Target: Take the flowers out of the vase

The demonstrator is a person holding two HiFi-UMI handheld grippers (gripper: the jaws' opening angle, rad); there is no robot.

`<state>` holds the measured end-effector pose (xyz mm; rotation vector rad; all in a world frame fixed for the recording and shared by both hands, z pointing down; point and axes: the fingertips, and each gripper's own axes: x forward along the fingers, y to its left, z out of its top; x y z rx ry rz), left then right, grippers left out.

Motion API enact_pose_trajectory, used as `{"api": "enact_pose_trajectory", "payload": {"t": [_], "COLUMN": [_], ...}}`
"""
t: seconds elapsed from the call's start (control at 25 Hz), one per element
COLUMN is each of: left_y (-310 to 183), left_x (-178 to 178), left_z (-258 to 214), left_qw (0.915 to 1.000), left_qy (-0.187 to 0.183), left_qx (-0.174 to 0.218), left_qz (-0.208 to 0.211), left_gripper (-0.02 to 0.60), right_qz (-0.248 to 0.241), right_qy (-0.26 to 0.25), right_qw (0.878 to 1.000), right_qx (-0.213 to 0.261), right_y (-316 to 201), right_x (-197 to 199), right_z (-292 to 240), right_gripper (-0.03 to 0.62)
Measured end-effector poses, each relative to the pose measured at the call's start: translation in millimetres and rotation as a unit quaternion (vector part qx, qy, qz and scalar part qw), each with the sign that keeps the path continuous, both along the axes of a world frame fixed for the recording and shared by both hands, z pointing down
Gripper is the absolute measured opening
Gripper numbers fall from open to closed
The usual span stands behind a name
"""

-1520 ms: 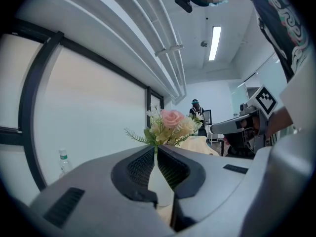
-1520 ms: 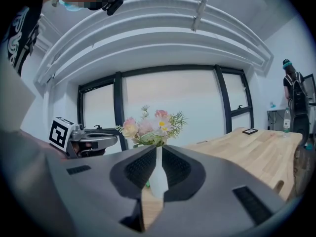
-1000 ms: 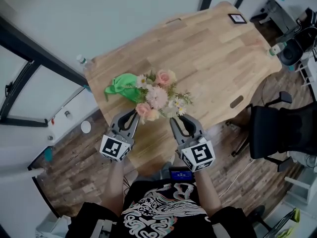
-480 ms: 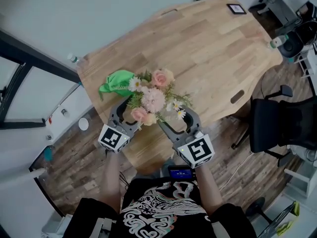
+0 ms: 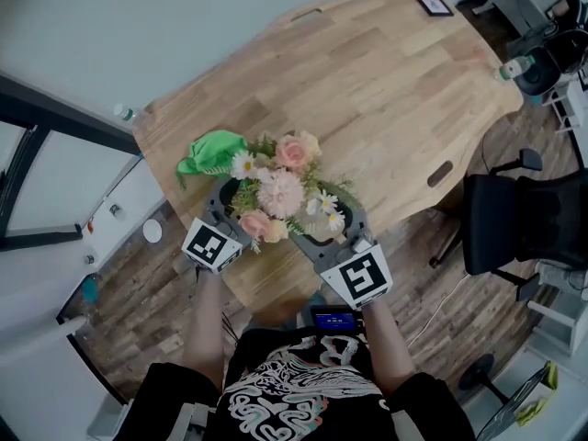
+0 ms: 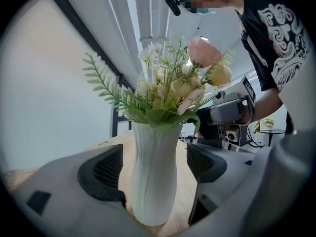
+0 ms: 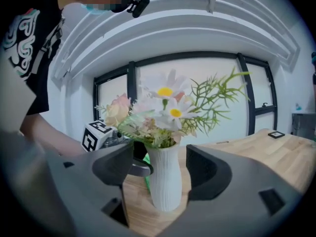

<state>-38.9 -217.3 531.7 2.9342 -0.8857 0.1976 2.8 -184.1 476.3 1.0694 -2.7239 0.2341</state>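
Note:
A white ribbed vase (image 6: 155,181) stands near the front edge of the wooden table (image 5: 386,90). It holds a bunch of flowers (image 5: 276,184): pink blooms, daisies and green fern. My left gripper (image 6: 154,164) has the vase body between its jaws, which are opening; a gap shows on each side of the vase. From the other side my right gripper (image 7: 160,169) also straddles the vase (image 7: 165,181), its jaws opening and its pads clear of it. In the head view the flowers hide the vase, the left gripper (image 5: 231,208) and the right gripper (image 5: 329,228) flanking them.
A crumpled green cloth (image 5: 213,150) lies just behind the vase on the left. A small black-framed item (image 5: 434,6) sits at the table's far corner. A black office chair (image 5: 519,228) stands to the right of the table, and a bottle (image 5: 514,66) near its right end.
Both grippers have moved forward toward the vase, and their jaws have gone from nearly shut to wide apart. They now straddle the vase from either side.

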Motion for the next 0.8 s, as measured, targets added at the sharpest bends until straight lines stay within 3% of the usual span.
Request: {"api": "enact_pose_trajectory", "payload": {"t": [0.36, 0.56, 0.8], "left_y": [-3, -7, -11], "left_x": [18, 30, 31], "left_z": [-3, -11, -7], "left_qw": [0.9987, 0.9985, 0.9988], "left_qy": [0.008, 0.026, -0.010], "left_qx": [0.012, -0.006, 0.009], "left_qz": [0.048, 0.047, 0.047], "left_gripper": [0.380, 0.377, 0.363], "right_qz": [-0.026, 0.000, 0.010], "right_qy": [0.020, -0.002, 0.000], "right_qw": [0.999, 0.996, 0.995], "right_qx": [0.043, 0.087, 0.094], "right_y": [-5, -7, -12], "right_x": [-16, -20, -23], "right_z": [-16, -32, -30], "right_gripper": [0.305, 0.305, 0.304]}}
